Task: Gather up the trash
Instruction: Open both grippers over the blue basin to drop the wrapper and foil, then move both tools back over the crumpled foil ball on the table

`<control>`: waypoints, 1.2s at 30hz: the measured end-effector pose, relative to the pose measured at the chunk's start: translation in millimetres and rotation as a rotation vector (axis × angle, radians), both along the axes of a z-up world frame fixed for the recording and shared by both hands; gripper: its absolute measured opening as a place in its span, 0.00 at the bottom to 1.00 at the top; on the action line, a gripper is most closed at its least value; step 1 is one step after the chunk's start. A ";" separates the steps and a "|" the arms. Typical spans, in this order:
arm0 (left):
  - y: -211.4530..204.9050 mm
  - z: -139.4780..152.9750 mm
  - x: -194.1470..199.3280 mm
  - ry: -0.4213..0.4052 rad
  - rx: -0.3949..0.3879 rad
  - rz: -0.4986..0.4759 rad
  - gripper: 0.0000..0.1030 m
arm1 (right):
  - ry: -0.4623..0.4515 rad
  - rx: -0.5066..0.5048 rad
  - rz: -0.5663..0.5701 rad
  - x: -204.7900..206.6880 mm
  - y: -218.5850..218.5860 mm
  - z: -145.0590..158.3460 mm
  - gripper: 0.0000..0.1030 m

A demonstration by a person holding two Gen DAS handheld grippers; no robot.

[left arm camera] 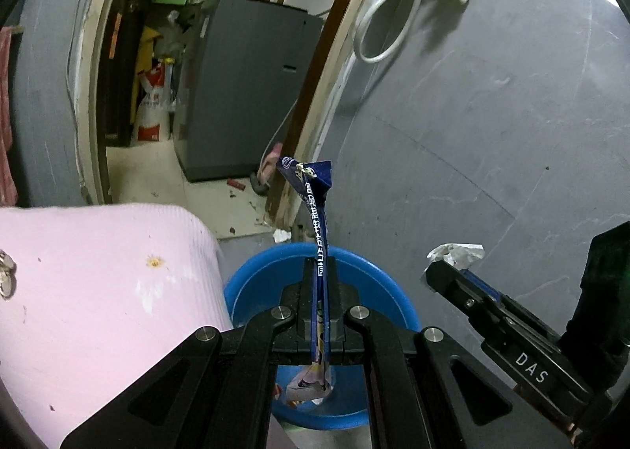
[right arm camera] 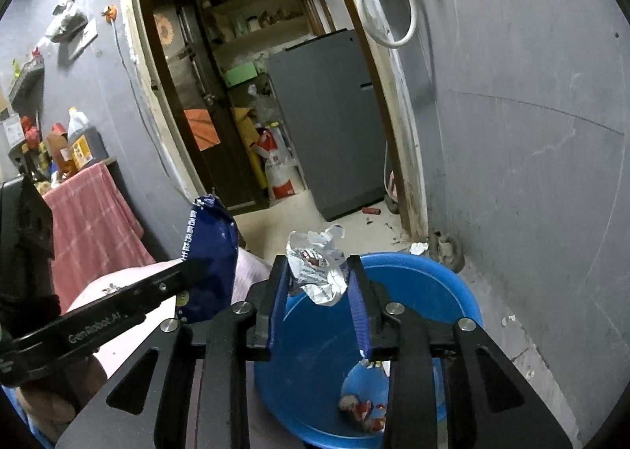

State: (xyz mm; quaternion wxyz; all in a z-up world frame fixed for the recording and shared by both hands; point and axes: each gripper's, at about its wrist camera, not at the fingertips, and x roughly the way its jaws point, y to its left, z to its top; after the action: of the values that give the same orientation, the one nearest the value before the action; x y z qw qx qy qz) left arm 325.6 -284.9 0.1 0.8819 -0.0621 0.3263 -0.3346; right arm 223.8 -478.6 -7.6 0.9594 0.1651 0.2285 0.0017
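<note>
With both loads over the blue basin (right arm camera: 433, 291), I read this as the drop step of the trash collection. Left hand-held gripper (left arm camera: 319, 271) is clenched on the dark blue wrapper (left arm camera: 315, 197), which stands up past the fingertips and hangs out below them, over the basin's inside. Right hand-held gripper (right arm camera: 319, 275) has the crumpled white wrapper (right arm camera: 319, 268) between its blue pads (right arm camera: 275, 299); jaws stand part open, and I can't tell whether the pads press on it or just cradle it (looks loose on the right side).

Next move, my call: widen the right jaws and let the crumple fall clear, then release the left. The long blue wrapper may catch on a finger, so tip it down first.

Basin already holds some red-and-white scraps (right arm camera: 364, 407) at the bottom.

Room: the pink padded edge (left arm camera: 98, 271) sits tight against the basin's left rim, the grey wall (left arm camera: 492, 134) is close on the right. The two grippers are near each other, so keep them apart on release.

Farther out, a white scrap (right arm camera: 418, 248) lies on the floor by the door frame (right arm camera: 405, 173), likely the next pickup. Open doorway beyond, grey fridge (right arm camera: 327, 122) inside.
</note>
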 end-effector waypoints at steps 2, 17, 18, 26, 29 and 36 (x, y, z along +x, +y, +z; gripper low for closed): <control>-1.1 -4.8 4.3 0.023 0.014 0.008 0.01 | 0.008 -0.002 -0.001 2.7 0.6 -1.6 0.30; 5.3 -15.6 4.2 0.046 0.033 0.046 0.37 | 0.033 0.000 -0.028 7.2 -3.7 -6.6 0.47; 8.3 -14.2 3.9 0.041 0.027 0.056 0.39 | 0.032 0.000 -0.030 7.6 -3.2 -6.5 0.48; 40.5 5.8 0.0 -0.016 0.010 0.142 0.64 | -0.026 -0.005 -0.062 -2.1 -4.0 3.4 0.73; 58.3 14.8 -5.6 -0.051 -0.006 0.168 0.83 | -0.071 -0.014 -0.054 -7.8 0.3 10.3 0.84; 95.0 36.9 -24.1 -0.167 -0.013 0.264 0.94 | -0.167 -0.048 -0.022 -18.2 13.6 24.6 1.00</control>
State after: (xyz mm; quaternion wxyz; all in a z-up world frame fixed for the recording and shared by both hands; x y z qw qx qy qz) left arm 301.5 -189.8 37.1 0.9417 -0.0823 0.2388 -0.2221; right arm 205.6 -465.1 17.1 0.9788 0.1438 0.1456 -0.0007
